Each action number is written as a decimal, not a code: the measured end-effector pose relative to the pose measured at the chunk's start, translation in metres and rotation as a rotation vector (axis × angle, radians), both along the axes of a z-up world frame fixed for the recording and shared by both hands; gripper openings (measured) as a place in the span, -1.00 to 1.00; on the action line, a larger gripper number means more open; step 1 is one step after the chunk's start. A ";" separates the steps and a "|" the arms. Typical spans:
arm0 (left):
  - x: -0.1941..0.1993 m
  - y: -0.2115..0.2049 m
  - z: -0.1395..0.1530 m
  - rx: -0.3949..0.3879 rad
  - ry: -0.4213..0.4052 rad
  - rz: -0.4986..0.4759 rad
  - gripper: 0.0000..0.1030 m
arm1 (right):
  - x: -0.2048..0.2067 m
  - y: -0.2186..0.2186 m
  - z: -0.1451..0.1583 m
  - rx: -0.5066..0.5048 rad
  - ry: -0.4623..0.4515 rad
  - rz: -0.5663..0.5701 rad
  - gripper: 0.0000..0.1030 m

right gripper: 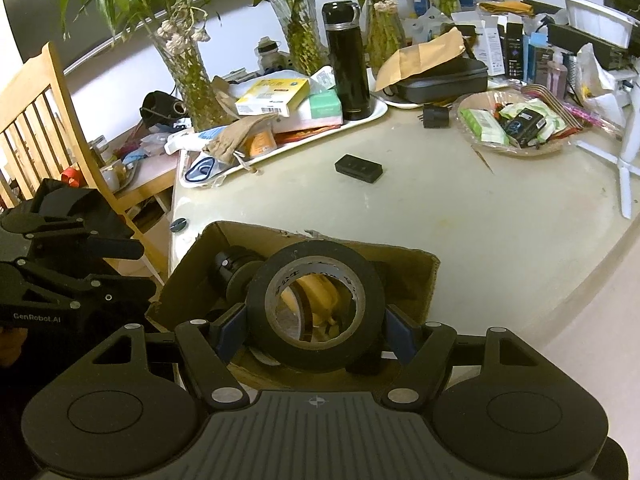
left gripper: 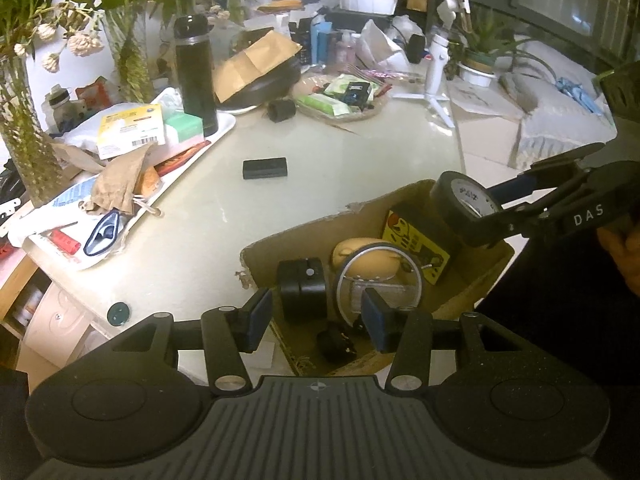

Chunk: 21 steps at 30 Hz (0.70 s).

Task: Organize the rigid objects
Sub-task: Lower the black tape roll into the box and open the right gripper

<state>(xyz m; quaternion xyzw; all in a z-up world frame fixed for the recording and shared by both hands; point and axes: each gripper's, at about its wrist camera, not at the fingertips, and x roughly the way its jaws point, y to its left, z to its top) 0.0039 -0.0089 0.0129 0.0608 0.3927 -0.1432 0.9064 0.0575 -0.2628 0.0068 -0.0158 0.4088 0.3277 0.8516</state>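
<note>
while our left hand-held gripper (left gripper: 316, 314) hangs released and empty over the near-left part of the cardboard box (left gripper: 280, 240), our right hand-held gripper (right gripper: 316, 330) grasps the black tape roll (right gripper: 316, 304) by its 2 outer sides, directly above the box's open top on the worktop (right gripper: 460, 220). the roll's hole faces us, so we judge that a straight drop suits.

Table (right gripper: 480, 232) bears cardboard box (right gripper: 424, 280) (tray (right gripper: 372, 118) too).

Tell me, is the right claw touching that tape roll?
Touching. The right wrist view shows the right claw's blue pads pressed against both sides of the tape roll.
</note>
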 end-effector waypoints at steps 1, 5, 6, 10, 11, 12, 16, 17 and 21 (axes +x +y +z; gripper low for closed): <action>0.000 0.000 0.000 -0.002 -0.001 0.003 -0.06 | 0.000 0.002 0.000 -0.002 -0.001 0.004 0.45; -0.001 0.003 -0.001 -0.009 -0.004 0.012 -0.05 | 0.001 0.010 0.003 -0.010 -0.009 0.020 0.45; -0.001 0.004 0.000 -0.012 -0.006 0.014 -0.05 | 0.002 0.013 0.004 -0.011 -0.013 0.026 0.45; -0.001 0.006 0.000 -0.020 -0.008 0.023 -0.04 | 0.004 0.028 0.010 -0.014 -0.036 0.060 0.45; -0.001 0.007 0.000 -0.022 -0.008 0.025 -0.03 | 0.004 0.032 0.011 -0.013 -0.041 0.074 0.45; -0.001 0.007 0.000 -0.024 -0.009 0.026 -0.02 | 0.004 0.036 0.012 -0.012 -0.047 0.089 0.46; -0.002 0.010 0.000 -0.039 -0.016 0.036 0.07 | 0.000 0.054 0.014 -0.031 -0.093 0.162 0.88; -0.002 0.011 0.000 -0.041 -0.016 0.039 0.08 | -0.001 0.058 0.014 -0.036 -0.100 0.167 0.90; -0.002 0.013 0.001 -0.047 -0.017 0.049 0.25 | 0.001 0.060 0.010 -0.056 -0.074 0.146 0.95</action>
